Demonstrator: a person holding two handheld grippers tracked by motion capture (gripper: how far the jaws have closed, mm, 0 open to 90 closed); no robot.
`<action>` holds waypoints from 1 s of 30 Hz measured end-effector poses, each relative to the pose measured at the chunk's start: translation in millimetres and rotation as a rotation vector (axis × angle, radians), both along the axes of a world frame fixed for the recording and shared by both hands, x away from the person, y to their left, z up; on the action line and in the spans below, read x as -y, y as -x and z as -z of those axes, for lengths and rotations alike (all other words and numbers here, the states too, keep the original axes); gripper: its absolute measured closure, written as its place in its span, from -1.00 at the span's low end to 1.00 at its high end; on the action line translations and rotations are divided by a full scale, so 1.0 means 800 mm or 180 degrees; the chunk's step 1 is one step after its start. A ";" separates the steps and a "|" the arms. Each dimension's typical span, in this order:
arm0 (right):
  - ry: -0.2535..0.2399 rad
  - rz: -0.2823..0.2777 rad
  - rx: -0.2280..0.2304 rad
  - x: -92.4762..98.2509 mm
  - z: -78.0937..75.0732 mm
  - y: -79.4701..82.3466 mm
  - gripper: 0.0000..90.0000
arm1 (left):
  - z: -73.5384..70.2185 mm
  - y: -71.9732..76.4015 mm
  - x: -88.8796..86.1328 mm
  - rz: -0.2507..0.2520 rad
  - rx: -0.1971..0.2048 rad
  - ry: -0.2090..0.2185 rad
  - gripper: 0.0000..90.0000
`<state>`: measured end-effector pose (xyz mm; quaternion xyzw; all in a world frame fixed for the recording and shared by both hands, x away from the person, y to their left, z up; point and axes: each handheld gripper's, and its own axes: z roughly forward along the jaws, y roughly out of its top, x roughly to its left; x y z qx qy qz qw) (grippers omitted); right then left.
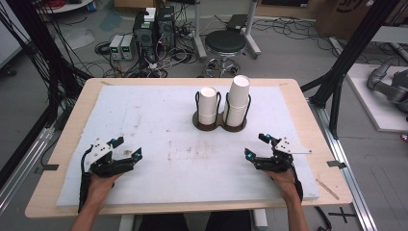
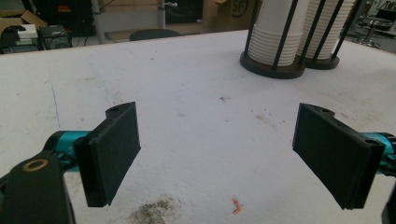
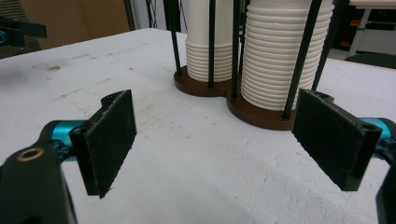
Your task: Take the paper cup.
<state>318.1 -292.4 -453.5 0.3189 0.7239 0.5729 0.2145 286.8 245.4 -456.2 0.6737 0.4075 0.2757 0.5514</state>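
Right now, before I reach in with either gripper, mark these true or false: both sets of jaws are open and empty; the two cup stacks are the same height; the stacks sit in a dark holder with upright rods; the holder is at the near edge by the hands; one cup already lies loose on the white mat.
1. Both the left gripper and the right gripper have open, empty jaws. True.
2. The two stacks are equal in height. False: the right stack stands taller than the left stack.
3. The stacks sit in a dark holder with upright rods. True.
4. The holder is at the near edge. False: it stands toward the far side of the white mat.
5. A loose cup lies on the mat. False: all the cups are in the holder.
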 end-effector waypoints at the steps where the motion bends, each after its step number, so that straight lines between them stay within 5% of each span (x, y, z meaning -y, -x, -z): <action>1: 0.0001 0.0008 0.0026 0.000 0.000 0.001 -0.68 | 0.000 0.000 0.000 0.0000 -0.0003 -0.0001 -0.67; 8: 0.0030 0.0014 0.0134 -0.001 0.001 0.006 -0.68 | 0.000 -0.001 0.000 0.0001 -0.0035 -0.0001 -0.67; 23: 0.0009 -0.0017 0.0120 0.000 0.000 0.004 -0.68 | 0.000 0.000 0.000 -0.0001 0.0002 -0.0010 -0.67; 30: -0.0019 -0.0063 -0.0054 0.003 -0.002 -0.001 -0.68 | 0.000 -0.001 0.000 0.0024 -0.0020 0.0001 -0.67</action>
